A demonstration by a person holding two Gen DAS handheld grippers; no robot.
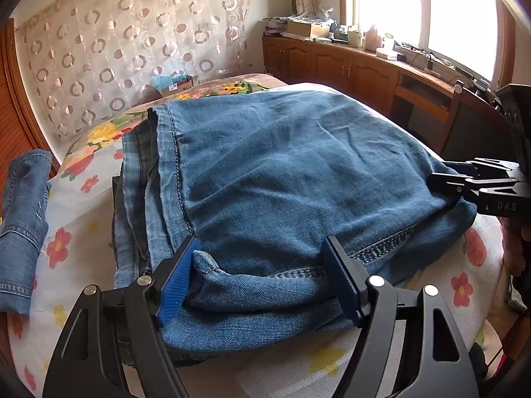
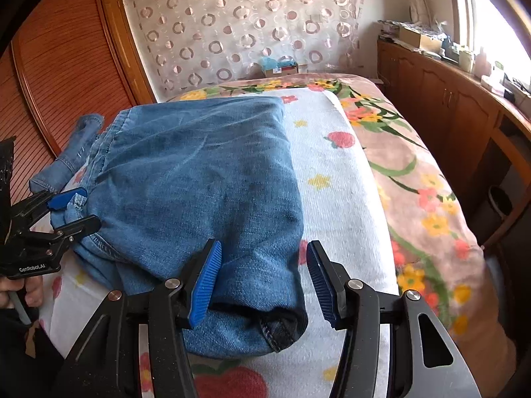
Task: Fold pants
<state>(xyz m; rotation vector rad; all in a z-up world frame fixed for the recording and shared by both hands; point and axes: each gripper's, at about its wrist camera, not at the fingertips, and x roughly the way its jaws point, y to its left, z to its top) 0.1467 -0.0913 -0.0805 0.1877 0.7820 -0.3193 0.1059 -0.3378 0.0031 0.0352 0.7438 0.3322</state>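
Observation:
Blue jeans (image 1: 282, 172) lie folded in a thick stack on the bed. My left gripper (image 1: 262, 265) is open, its blue pads on either side of a bunched corner of the denim at the stack's near edge. My right gripper (image 2: 264, 265) is open over the other near corner of the jeans (image 2: 199, 182), its jaws wide and gripping no cloth. The right gripper also shows in the left wrist view (image 1: 458, 179) at the stack's right edge. The left gripper shows in the right wrist view (image 2: 71, 209) at the left.
The bed has a white flowered sheet (image 2: 332, 182) and a pink flowered blanket (image 2: 415, 182). Another folded denim piece (image 1: 23, 215) lies at the left. Wooden cabinets (image 1: 348, 66) with clutter run under the window on the right. A wooden wardrobe (image 2: 66, 66) stands left.

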